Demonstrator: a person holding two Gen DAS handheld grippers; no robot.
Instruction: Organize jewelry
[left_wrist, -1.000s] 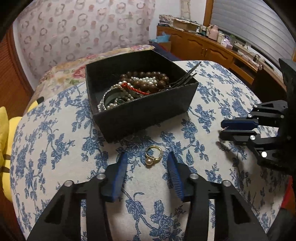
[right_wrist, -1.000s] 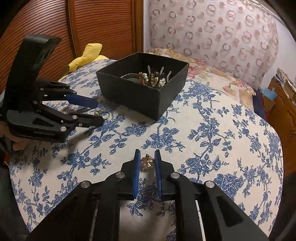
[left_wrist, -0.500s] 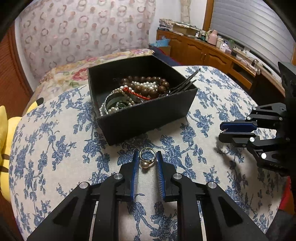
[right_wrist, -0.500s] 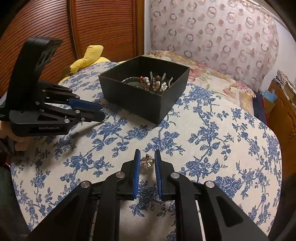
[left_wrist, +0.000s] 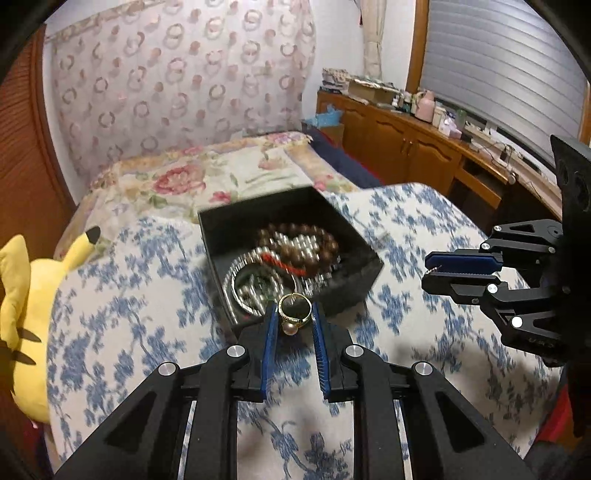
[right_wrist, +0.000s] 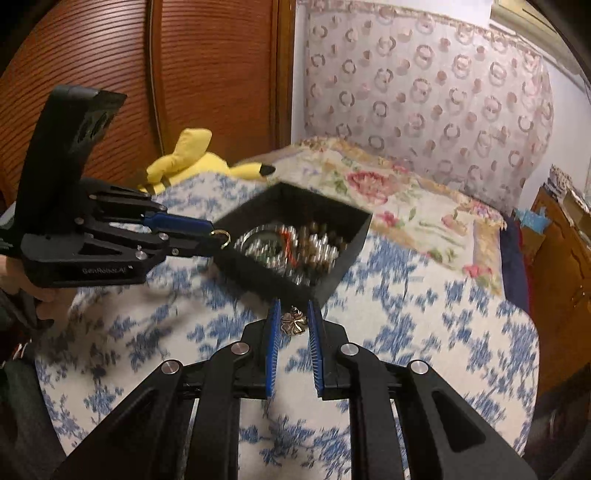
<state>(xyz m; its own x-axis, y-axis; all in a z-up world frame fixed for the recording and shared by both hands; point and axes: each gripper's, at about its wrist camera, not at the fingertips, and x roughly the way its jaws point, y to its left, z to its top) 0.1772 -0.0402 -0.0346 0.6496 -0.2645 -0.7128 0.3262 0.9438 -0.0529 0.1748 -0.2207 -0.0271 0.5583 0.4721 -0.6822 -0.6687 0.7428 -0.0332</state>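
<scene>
Both pieces are picked up and in transit to the black jewelry box (left_wrist: 332, 291). The left gripper (left_wrist: 293, 321) has its fingers pinched narrow on a gold pearl ring (left_wrist: 293, 314), held at the box's near wall; the right gripper (right_wrist: 293, 321) clamps a clover-shaped gold charm (right_wrist: 293, 320) just short of the box's near corner. Next, each must carry over the rim and release. Motion blur smears the beads (left_wrist: 299, 243) inside and the blue-flowered bedspread (left_wrist: 122, 325).

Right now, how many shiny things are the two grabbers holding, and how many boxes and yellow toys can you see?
Rings: 1, pearl ring in left gripper
Flower charms: 1, flower charm in right gripper
Black boxes: 1, black box
Yellow toys: 1, plush toy
Total: 4
</scene>
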